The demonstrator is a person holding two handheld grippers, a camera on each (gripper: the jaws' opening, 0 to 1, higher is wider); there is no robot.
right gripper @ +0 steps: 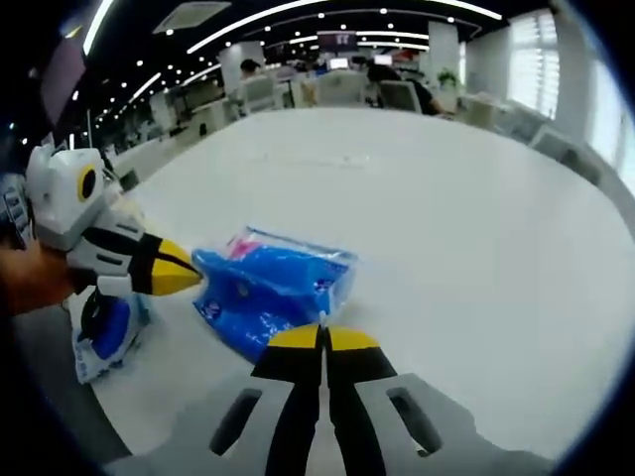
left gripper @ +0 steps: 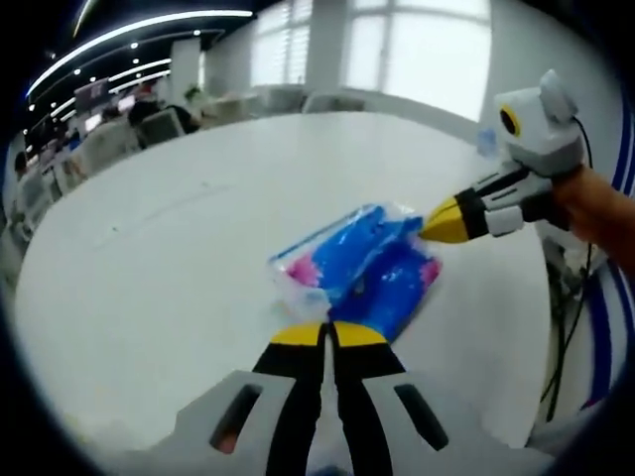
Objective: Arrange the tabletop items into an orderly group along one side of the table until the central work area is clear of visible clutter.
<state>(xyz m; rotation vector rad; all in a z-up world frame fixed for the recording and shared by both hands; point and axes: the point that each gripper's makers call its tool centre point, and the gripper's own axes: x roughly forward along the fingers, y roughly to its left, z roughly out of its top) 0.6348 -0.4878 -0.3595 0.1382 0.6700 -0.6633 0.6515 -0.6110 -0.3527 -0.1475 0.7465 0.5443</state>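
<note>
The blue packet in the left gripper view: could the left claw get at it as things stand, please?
Probably yes. The left claw, shut, sits right at the near edge of the blue packet with bare table around; the right claw touches only its far corner.

office desks and chairs beyond table | ceiling light strips | bright windows

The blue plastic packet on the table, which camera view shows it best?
The left gripper view: the blue packet lies nearly whole, its pink corners showing, between both grippers' yellow tips. In the right gripper view the packet looks more foreshortened, its near edge hidden behind that gripper's closed fingers.
</note>
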